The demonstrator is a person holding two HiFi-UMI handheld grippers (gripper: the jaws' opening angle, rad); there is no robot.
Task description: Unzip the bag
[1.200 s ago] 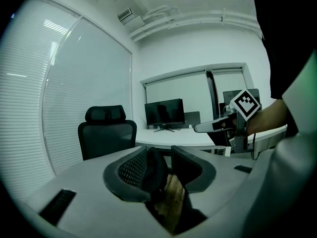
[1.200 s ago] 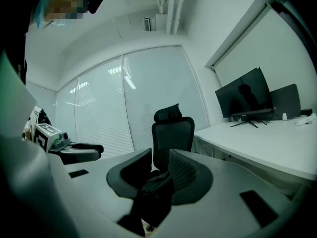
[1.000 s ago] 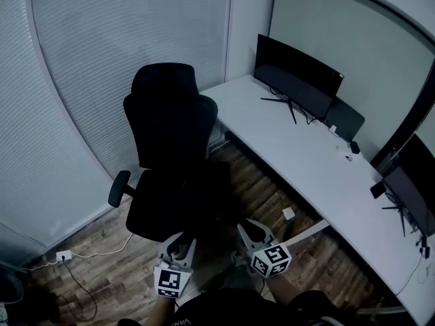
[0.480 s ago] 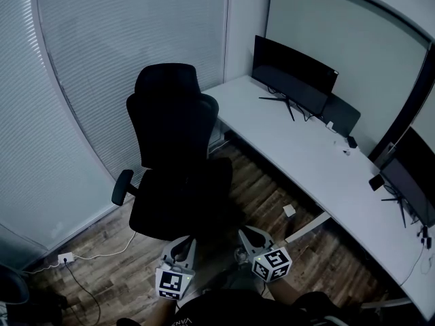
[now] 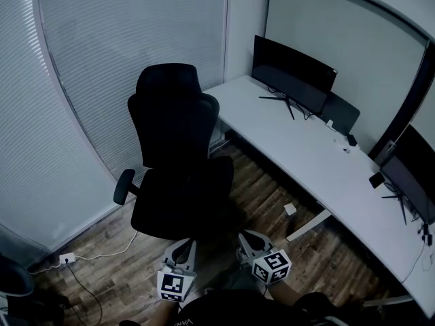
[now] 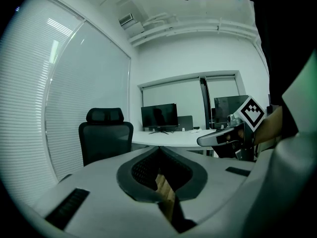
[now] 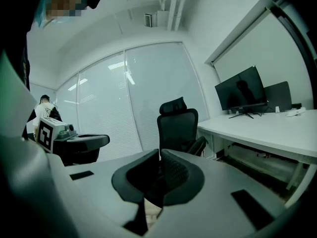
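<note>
No bag shows in any view. Both grippers are held low in front of the person, at the bottom of the head view, and point toward the black office chair [image 5: 173, 161]. My left gripper [image 5: 182, 248] has its jaws pressed together with nothing between them; in its own view the left gripper [image 6: 158, 148] tips meet in front of the chair [image 6: 105, 138]. My right gripper [image 5: 247, 239] is likewise shut and empty, and in its own view the right gripper [image 7: 159, 153] tips touch.
A long white desk [image 5: 306, 161] runs along the right and carries a dark monitor [image 5: 292, 73] and a second monitor [image 5: 411, 189]. A small white box [image 5: 289, 210] lies on the wood floor, and a white plug with its cable [image 5: 66, 257] lies at the left.
Both grippers' jaws have gone from apart to closed. Both have sunk slightly lower in the head view, which has shifted a little.
</note>
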